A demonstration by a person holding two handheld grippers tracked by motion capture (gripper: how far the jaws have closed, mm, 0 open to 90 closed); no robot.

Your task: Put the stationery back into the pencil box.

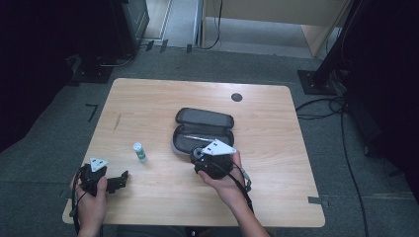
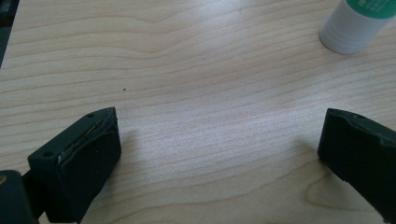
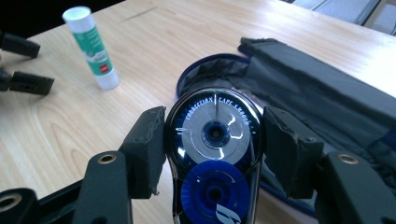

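**Correction tape clamped in the right jaws beside the open case**

The right gripper (image 3: 212, 140) holds a correction tape dispenser (image 3: 215, 154), a clear-and-blue casing with a silver reel above a blue one. Its two black jaws press against the dispenser's left and right flanks, one on each side, with the reels facing the camera between them. In the high view the same gripper (image 1: 210, 160) sits in the person's right hand (image 1: 225, 180), the grey three-cornered plate on top, at the near edge of the pencil case (image 1: 202, 129).

Just beyond the right jaws, and spreading away to their right, lies the pencil case (image 3: 322, 93), dark fabric with a blue zip edge, lying open on the table (image 3: 56, 135). The dispenser's upper end overlaps the case's near rim in the right gripper view; whether it touches the fabric I cannot tell.

Ahead of the right jaws and off to their left stands a glue stick (image 3: 91, 46), white with a green label, lying on the wood well apart from the dispenser.

The left gripper (image 2: 219, 140) has its jaws spread wide, with nothing but bare wood between them. The glue stick (image 2: 357, 23) lies ahead of them, beyond the right-hand jaw and clear of it. In the high view this gripper (image 1: 116, 180) rests low over the table's near left corner, held in the left hand (image 1: 91, 197).
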